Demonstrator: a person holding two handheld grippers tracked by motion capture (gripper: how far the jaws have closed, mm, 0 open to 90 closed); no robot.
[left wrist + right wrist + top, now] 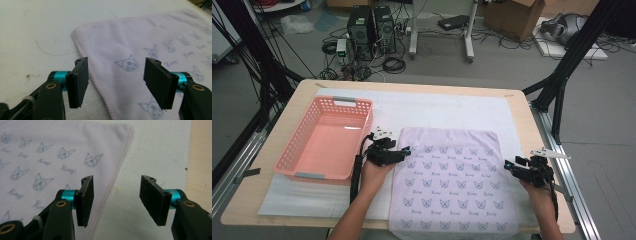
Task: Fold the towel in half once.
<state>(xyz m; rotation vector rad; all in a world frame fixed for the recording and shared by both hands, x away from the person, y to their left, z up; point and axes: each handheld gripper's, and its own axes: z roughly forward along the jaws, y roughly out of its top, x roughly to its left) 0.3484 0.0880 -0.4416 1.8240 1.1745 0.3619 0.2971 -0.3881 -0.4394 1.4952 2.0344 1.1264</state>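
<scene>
A pink basket (324, 137) sits on the left side of the table (522, 107), on a white mat (432, 107). Just right of it is the left gripper (408, 150), at the left edge of a pale pink towel (452, 180) with little cat faces. Its jaws are apart, with the towel's edge (93, 75) under the gap and nothing pinched. The towel lies flat in the middle of the mat. At its right edge is the right gripper (508, 164). Its jaws are apart too, over the towel's hem (110, 190), holding nothing.
</scene>
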